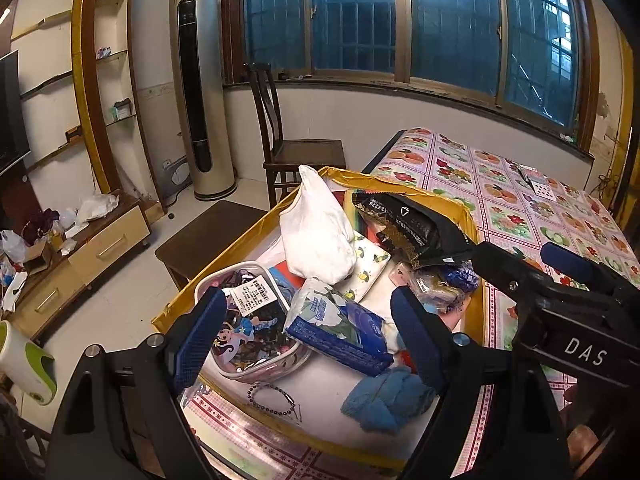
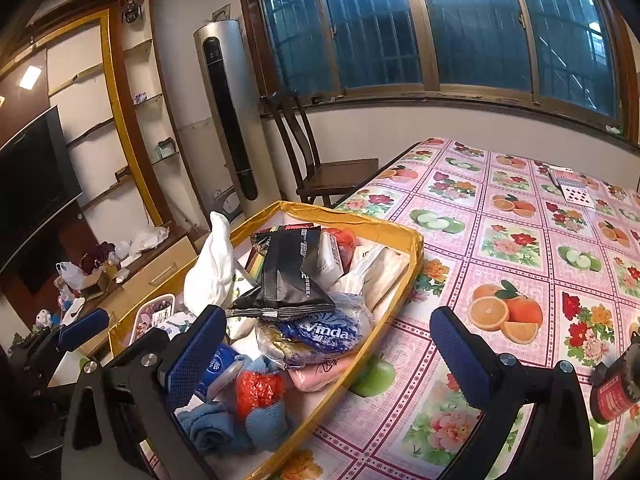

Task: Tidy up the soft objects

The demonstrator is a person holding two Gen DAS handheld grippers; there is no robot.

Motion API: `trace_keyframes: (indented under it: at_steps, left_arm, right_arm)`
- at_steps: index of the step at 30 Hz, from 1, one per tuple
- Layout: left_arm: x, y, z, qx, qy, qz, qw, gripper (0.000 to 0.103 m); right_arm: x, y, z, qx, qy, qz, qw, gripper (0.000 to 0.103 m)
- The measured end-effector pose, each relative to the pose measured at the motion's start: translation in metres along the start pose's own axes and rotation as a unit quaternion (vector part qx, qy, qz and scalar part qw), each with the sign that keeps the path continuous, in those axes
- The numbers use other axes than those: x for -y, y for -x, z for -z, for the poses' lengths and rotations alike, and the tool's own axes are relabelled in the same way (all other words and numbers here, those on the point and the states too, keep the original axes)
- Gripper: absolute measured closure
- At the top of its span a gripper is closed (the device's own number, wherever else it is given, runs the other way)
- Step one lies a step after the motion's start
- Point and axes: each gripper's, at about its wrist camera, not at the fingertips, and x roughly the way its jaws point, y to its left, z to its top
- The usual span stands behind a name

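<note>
The table, under a pink fruit-and-flower oilcloth, fills the right half of the right wrist view; on it, lower centre, sits the yellow-rimmed cardboard tray heaped with the soft things. In the left wrist view the white cloth bundle stands tallest at frame centre, the black snack packet lies to its right, the blue tissue pack just below it, the clear cartoon pouch at lower left, and the blue towel near the bottom edge.

The left gripper hangs over the tray with jaws spread, empty, the tissue pack between them. The right gripper is likewise released and holds nothing, straddling the tray's right rim.

The sorting looks barely begun: this is a reach toward a first pick. Next, the left gripper would need to drop onto the tissue pack and close across its narrow side.
</note>
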Motion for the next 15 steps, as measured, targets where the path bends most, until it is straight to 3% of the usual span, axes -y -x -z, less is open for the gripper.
trace_keyframes:
  at_steps: [15]
  left_arm:
    - [-0.0042,-0.0036,0.0024,-0.004,0.006,0.011,0.9999,0.018]
  right_arm:
    - [0.0087,0.0074,-0.0015,0.008,-0.016,0.000,1.000,0.000]
